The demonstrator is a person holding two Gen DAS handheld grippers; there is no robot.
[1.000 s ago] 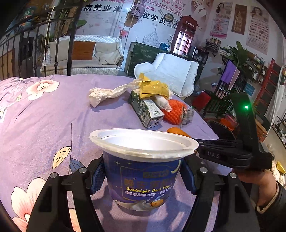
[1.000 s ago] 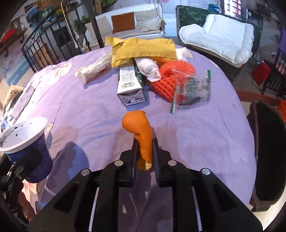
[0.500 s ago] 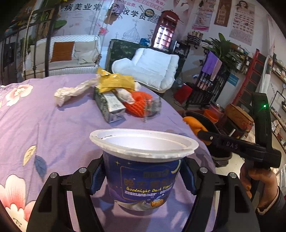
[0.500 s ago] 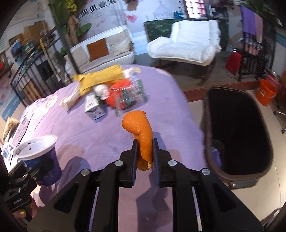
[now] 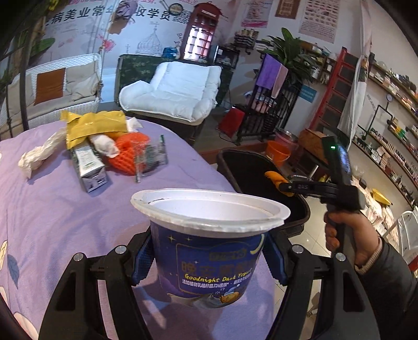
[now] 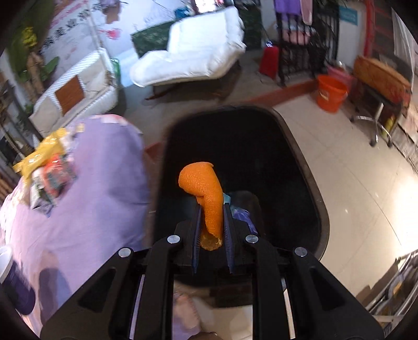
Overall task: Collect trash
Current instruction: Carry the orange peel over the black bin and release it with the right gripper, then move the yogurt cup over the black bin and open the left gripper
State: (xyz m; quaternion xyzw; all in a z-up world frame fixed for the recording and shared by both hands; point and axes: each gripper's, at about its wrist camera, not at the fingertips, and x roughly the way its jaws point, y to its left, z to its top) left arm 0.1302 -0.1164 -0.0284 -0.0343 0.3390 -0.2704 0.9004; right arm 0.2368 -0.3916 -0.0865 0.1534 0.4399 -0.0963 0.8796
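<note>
Orange peel sits clamped in your right gripper above the black bin; your left gripper grips the yogurt cup over the purple table.

Both handheld grippers are matte black frames with silver screw heads and blue ribbed pads lining the fingers. The right gripper carries a small green indicator light on its upright handle. The person's right hand emerges from a dark sleeve with a pale knit cuff.

The yogurt cup reads "Goodnight Dark", then what looks like "Yogurt"; the wall banner carries Chinese characters.
</note>
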